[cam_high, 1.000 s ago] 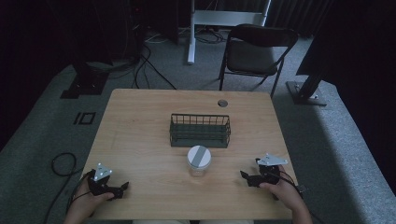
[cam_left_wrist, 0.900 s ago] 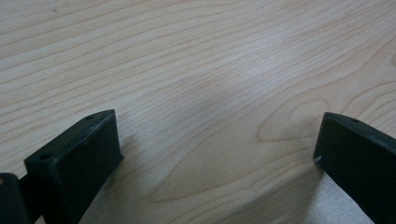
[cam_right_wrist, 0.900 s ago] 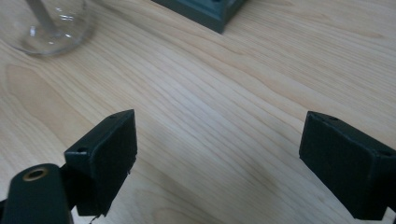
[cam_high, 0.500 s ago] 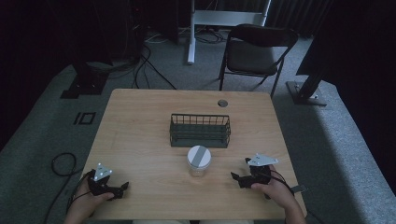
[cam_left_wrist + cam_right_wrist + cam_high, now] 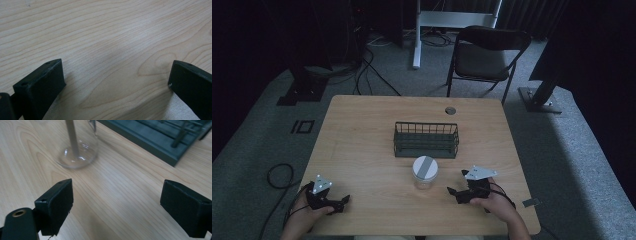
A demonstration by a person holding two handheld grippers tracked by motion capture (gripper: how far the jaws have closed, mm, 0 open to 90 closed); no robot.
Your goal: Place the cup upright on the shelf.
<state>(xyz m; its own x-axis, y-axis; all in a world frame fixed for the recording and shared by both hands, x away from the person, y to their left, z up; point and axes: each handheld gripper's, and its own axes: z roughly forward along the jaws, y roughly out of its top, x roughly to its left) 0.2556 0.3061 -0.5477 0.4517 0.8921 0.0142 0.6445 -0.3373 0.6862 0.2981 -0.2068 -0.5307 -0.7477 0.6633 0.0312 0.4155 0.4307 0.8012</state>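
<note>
Right gripper spread wide, low over bare table, empty. Just ahead and to its left, clear glass jar, upright, apart from jaws. Beyond, dark wire basket. Left gripper spread too, empty.

Both my grippers, left gripper and right gripper, are matte black with chunky square jaws, small screw holes, grey triangular top plates, black cables trailing.
</note>
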